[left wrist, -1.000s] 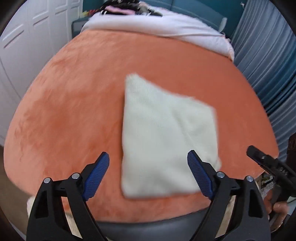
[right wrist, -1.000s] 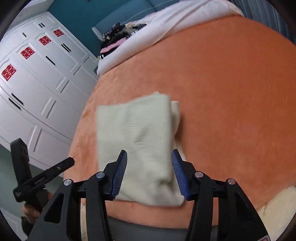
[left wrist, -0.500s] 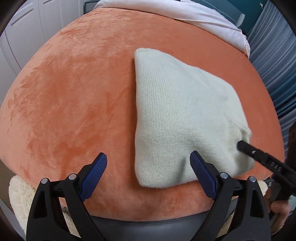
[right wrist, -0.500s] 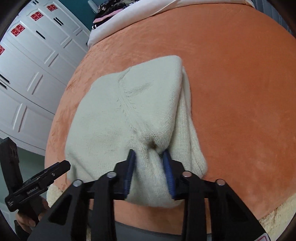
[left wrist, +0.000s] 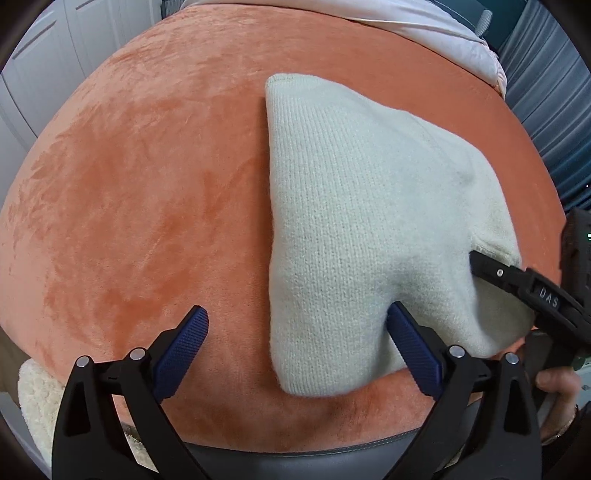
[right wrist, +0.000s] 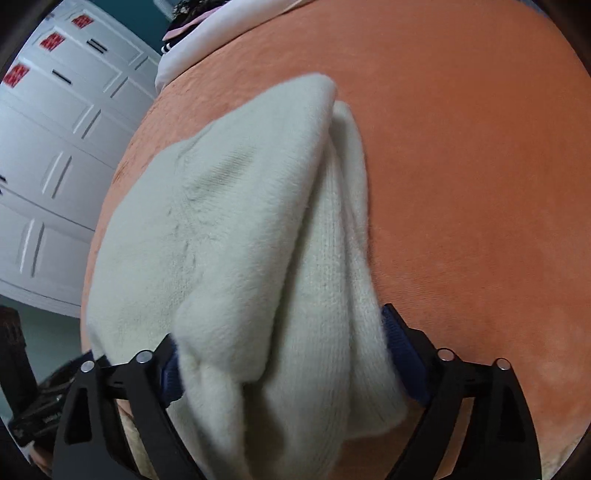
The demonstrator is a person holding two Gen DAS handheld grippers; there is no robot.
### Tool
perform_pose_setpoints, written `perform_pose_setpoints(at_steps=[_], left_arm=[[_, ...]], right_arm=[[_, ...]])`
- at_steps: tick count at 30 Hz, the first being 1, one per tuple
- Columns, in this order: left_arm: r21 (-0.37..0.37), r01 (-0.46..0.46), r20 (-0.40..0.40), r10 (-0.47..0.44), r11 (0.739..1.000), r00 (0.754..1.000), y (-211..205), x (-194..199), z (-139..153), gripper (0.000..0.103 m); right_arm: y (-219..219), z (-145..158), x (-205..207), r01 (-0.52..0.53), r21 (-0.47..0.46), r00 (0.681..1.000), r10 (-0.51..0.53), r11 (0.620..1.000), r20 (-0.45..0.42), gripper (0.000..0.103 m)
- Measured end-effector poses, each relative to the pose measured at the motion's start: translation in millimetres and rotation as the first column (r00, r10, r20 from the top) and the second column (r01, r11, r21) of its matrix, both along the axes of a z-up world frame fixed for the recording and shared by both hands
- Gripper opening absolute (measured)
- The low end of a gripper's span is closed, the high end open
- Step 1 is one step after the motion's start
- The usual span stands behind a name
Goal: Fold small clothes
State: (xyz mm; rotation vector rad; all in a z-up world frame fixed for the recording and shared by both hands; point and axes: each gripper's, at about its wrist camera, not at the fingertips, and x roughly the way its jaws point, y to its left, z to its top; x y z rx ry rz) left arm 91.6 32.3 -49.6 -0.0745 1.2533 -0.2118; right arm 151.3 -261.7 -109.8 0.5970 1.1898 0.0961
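Observation:
A folded cream knit garment (left wrist: pixel 369 229) lies on the orange plush surface (left wrist: pixel 147 184). My left gripper (left wrist: pixel 299 354) is open at the garment's near left corner; its right finger (left wrist: pixel 413 354) rests on the knit and its left finger (left wrist: pixel 181 350) is over bare plush. In the right wrist view the garment (right wrist: pixel 240 240) bulges up between the jaws of my right gripper (right wrist: pixel 280 365), which stand wide around its thick near edge. The right gripper also shows in the left wrist view (left wrist: pixel 491 273), pressed into the garment's right edge.
A white sheet (left wrist: pixel 424 26) and dark clothes (right wrist: pixel 192 18) lie at the far end of the surface. White cabinet doors (right wrist: pixel 55 147) stand at the left, blue curtains (left wrist: pixel 546 92) at the right. A cream fleece edge (left wrist: pixel 33 398) hangs at the near left.
Both grippers moved in closer to the garment. The right gripper's jaws have spread from a narrow pinch and pushed deeper, so the thick edge now fills the space between them.

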Motion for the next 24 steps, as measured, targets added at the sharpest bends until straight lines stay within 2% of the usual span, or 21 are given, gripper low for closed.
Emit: perform_pose_setpoints(at_steps=[1, 2, 3, 5, 6, 8, 10, 12, 14, 15, 17, 20, 22, 24], left_arm=[[-0.022, 0.002, -0.007, -0.002, 1.0, 1.0, 0.6, 1.4, -1.9, 0.096], [-0.053, 0.009, -0.015, -0.009, 0.999, 1.0, 1.2, 3.3, -4.3, 0.095], [-0.086, 0.026, -0.024, -0.028, 0.996, 0.999, 0.9, 5.1, -6.4, 0.082], [-0.183, 0.092, -0.052, -0.103, 0.979, 0.993, -1.6, 8.3, -6.9, 0.057], [-0.183, 0.102, -0.047, -0.113, 0.978, 0.992, -1.1, 8.6, -2.3, 0.049], [-0.203, 0.162, -0.022, -0.17, 0.966, 0.985, 0.6, 5.0, 13.0, 0.045], [-0.224, 0.208, -0.005, -0.215, 0.952, 0.977, 3.4, -1.3, 23.1, 0.044], [-0.184, 0.229, -0.02, -0.237, 0.956, 0.971, -0.5, -7.1, 15.2, 0.045], [-0.13, 0.233, -0.055, -0.242, 0.964, 0.969, -9.0, -11.4, -6.3, 0.049], [-0.118, 0.229, -0.049, -0.236, 0.966, 0.971, -12.1, -14.2, -9.9, 0.052], [-0.088, 0.219, -0.021, -0.222, 0.972, 0.975, -14.5, -17.2, -5.0, 0.054], [-0.106, 0.19, -0.03, -0.194, 0.976, 0.981, -10.1, -14.0, -1.6, 0.056], [-0.171, 0.152, -0.028, -0.159, 0.974, 0.987, -1.6, -10.6, 1.8, 0.063], [-0.226, 0.098, -0.018, -0.105, 0.969, 0.994, 7.8, -3.1, 3.8, 0.086]], right_arm=[[-3.7, -5.0, 2.2, 0.017, 0.035, 1.0, -0.017, 0.999, 0.003, 0.093], [-4.7, -4.3, 4.0, 0.011, 0.049, 1.0, -0.012, 0.999, 0.012, 0.072], [-3.6, 0.0, 5.0, -0.013, 0.08, 1.0, 0.011, 0.997, 0.028, 0.056], [-2.3, 18.6, 3.3, -0.021, 0.081, 0.999, 0.018, 0.996, 0.038, 0.042], [-1.1, 32.4, 0.4, -0.031, 0.082, 0.998, 0.026, 0.996, 0.064, 0.039], [1.0, 63.1, -13.1, -0.037, 0.099, 0.991, 0.024, 0.994, 0.129, 0.038], [3.6, 80.3, -29.7, -0.028, 0.065, 0.986, 0.018, 0.998, 0.164, 0.038], [3.7, 68.7, -41.5, -0.025, 0.037, 0.991, 0.019, 0.999, 0.134, 0.04], [5.0, 25.1, -44.8, -0.033, -0.012, 0.999, 0.033, 0.999, 0.008, 0.046], [1.3, 12.3, -48.1, -0.004, 0.016, 1.0, 0.004, 1.0, -0.007, 0.047], [-5.2, 21.8, -50.1, 0.048, 0.078, 0.999, -0.048, 0.996, 0.003, 0.048], [3.6, 38.2, -42.5, -0.007, -0.006, 1.0, 0.007, 1.0, 0.012, 0.053], [3.5, 33.7, -36.9, -0.018, -0.011, 1.0, 0.018, 1.0, -0.001, 0.062], [-1.6, 24.5, -31.1, 0.017, 0.043, 1.0, -0.016, 0.999, -0.013, 0.071]])
